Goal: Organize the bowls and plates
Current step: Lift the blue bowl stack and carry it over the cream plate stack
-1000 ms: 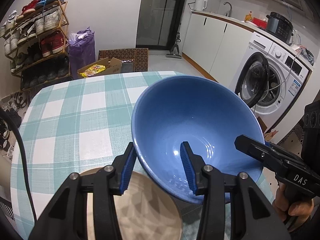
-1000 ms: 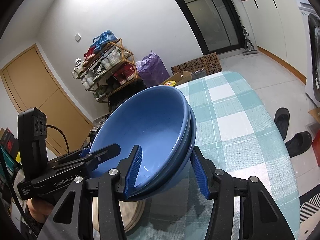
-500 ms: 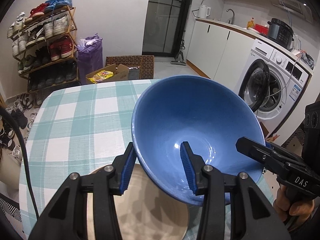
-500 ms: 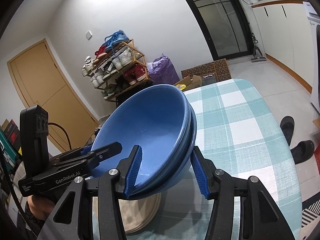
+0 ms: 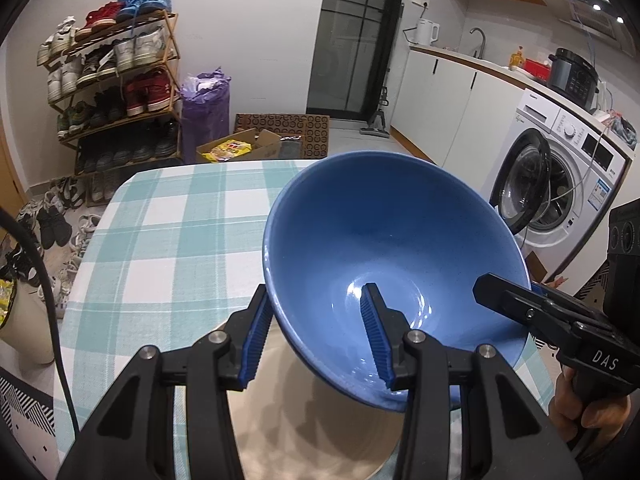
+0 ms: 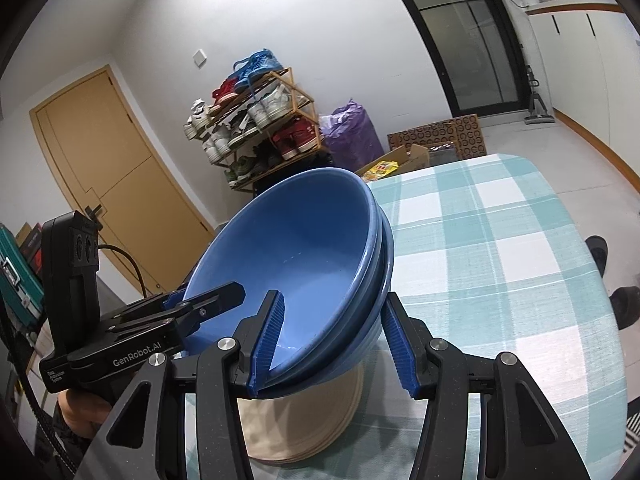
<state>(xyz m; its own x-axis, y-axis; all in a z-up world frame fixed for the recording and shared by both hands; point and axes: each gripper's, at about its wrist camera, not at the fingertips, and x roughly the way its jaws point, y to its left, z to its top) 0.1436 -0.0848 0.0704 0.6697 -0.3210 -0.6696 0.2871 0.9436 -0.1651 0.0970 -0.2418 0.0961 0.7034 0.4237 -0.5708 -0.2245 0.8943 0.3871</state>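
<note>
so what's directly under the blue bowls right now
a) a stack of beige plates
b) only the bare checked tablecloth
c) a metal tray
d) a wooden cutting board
a: in the right wrist view the nested blue bowls sit tilted over a stack of beige plates on the checked tablecloth, with the left hand-held gripper and right hand-held gripper each straddling the bowls' rim.

White walls, a wooden shoe rack [image 5: 116,80], a white front-loading washing machine [image 5: 560,184], a tan wooden door [image 6: 116,176], pale tiled floor [image 6: 560,148].
</note>
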